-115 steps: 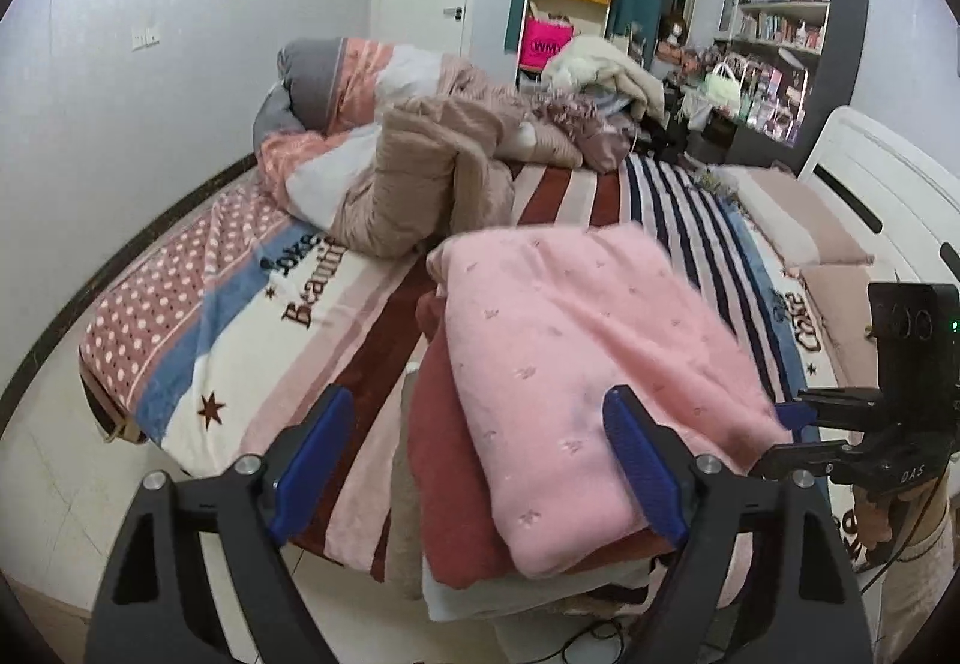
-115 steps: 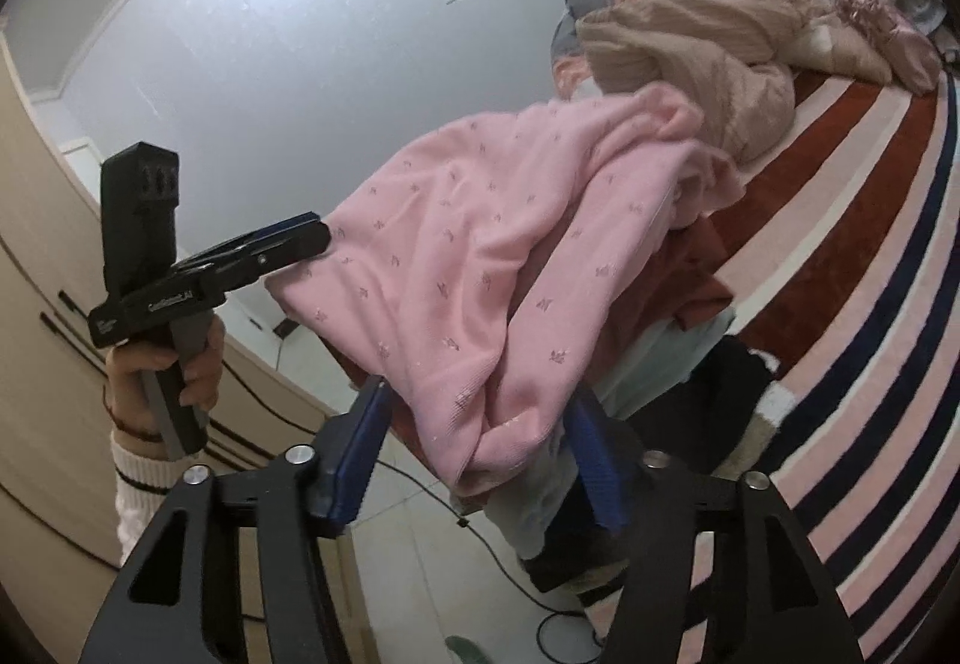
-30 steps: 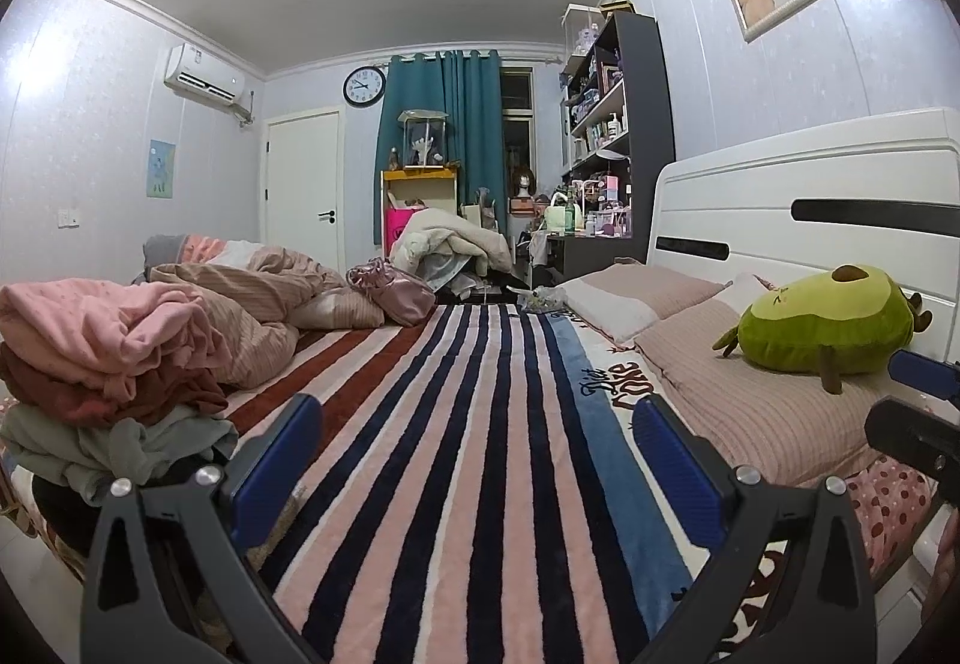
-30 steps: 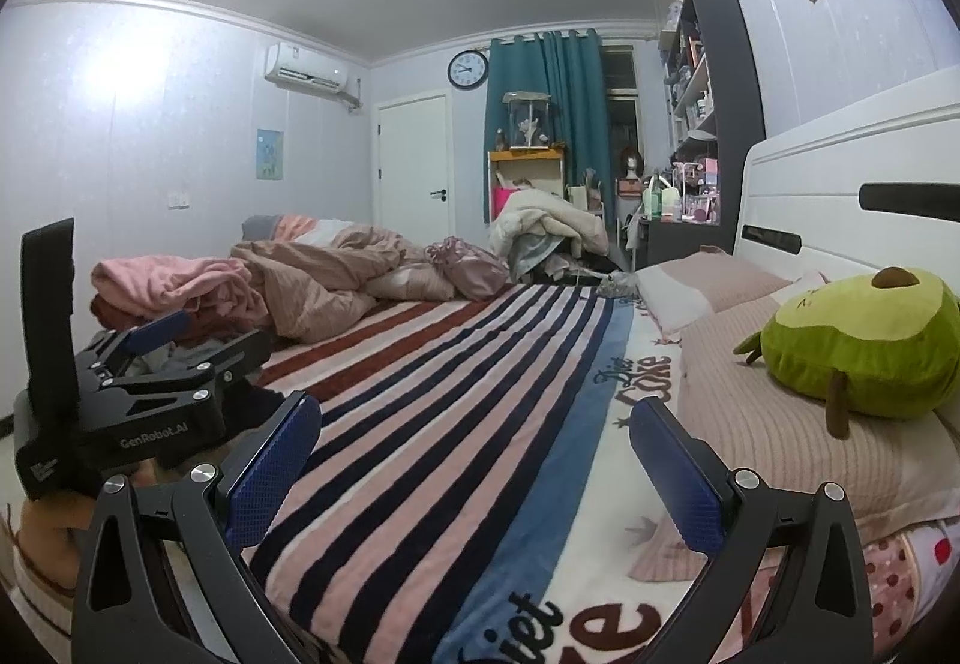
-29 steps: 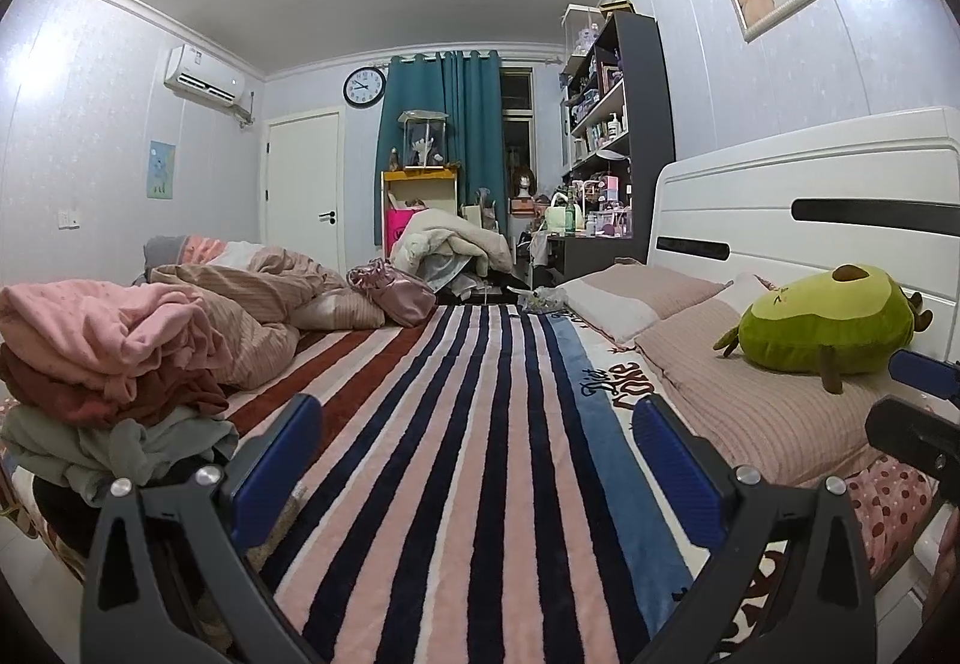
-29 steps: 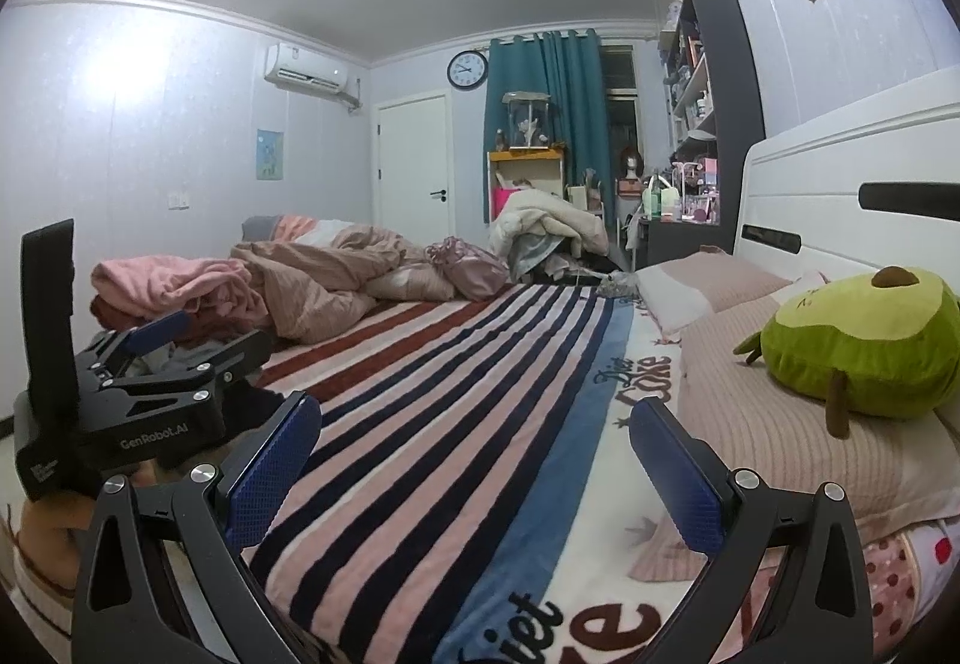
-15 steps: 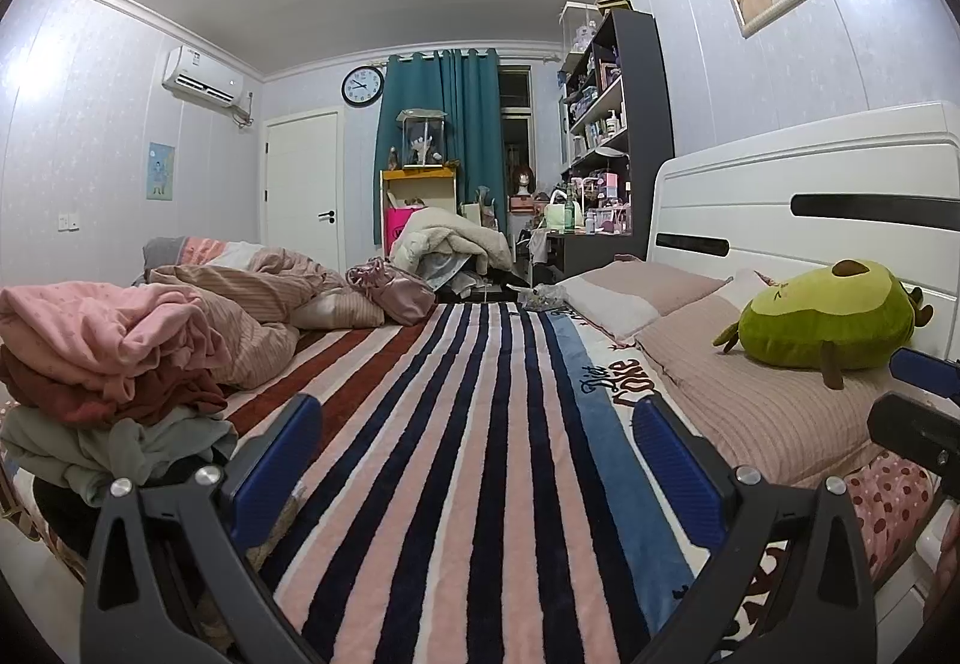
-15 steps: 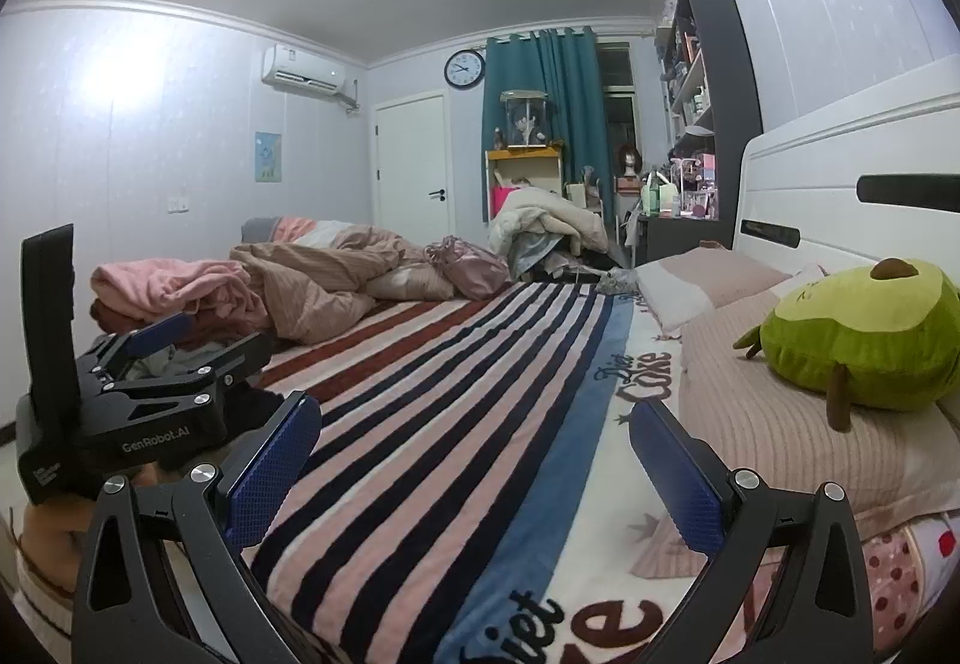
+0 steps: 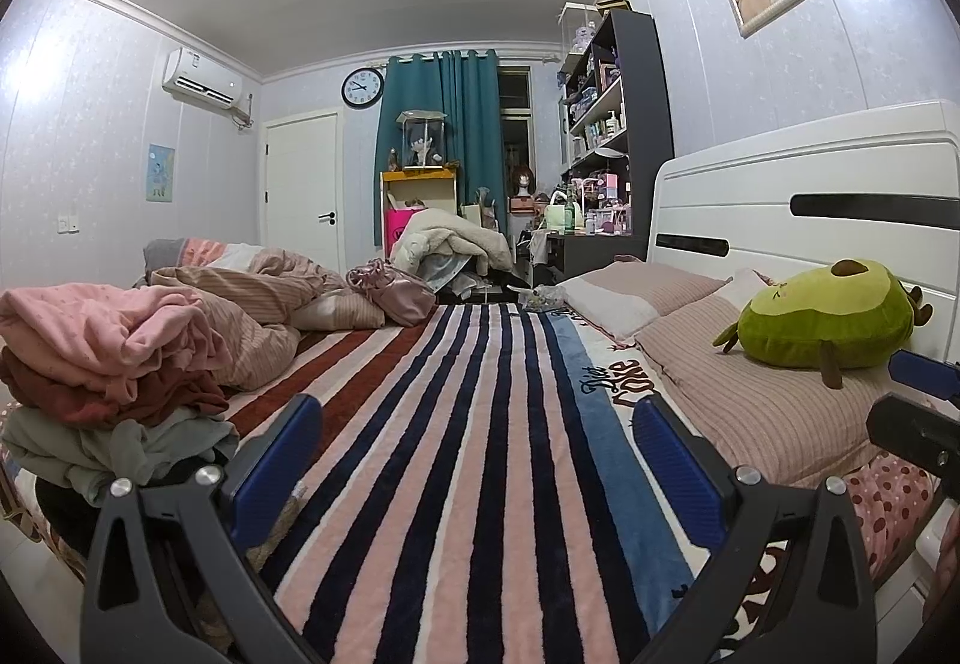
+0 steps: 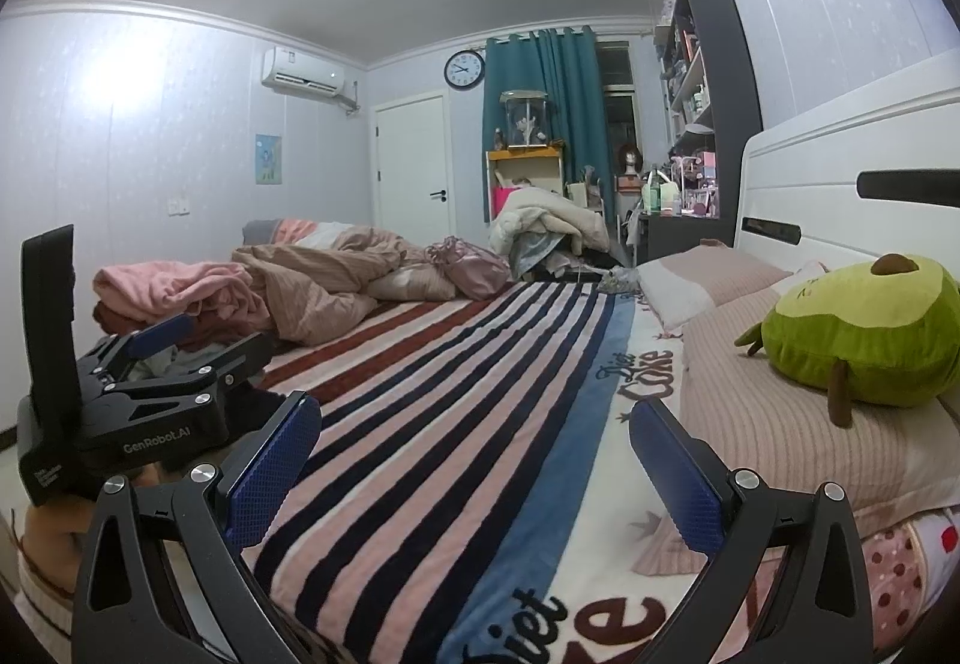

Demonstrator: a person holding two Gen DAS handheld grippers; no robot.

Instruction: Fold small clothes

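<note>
A stack of folded clothes sits at the bed's left edge, with a pink garment (image 9: pixel 102 331) on top, a dark red one (image 9: pixel 114 394) under it and a grey-green one (image 9: pixel 108 445) lowest. The right wrist view shows the same pink garment (image 10: pixel 174 286) far left. My left gripper (image 9: pixel 477 454) is open and empty above the striped blanket (image 9: pixel 480 424), to the right of the stack. My right gripper (image 10: pixel 474 457) is also open and empty. The left gripper's body (image 10: pixel 126 400) shows at the left of the right wrist view.
A crumpled beige duvet (image 9: pixel 258 292) and a pink bag (image 9: pixel 393 295) lie at the far end of the bed. Pillows (image 9: pixel 750 394) and a green avocado plush (image 9: pixel 831 316) lie along the white headboard (image 9: pixel 810 220) on the right. Shelves (image 9: pixel 612 124) stand beyond.
Since 3.8 s ago both grippers have left the pink garment on the stack and swung to face down the bed. Over the last second the views hardly shift.
</note>
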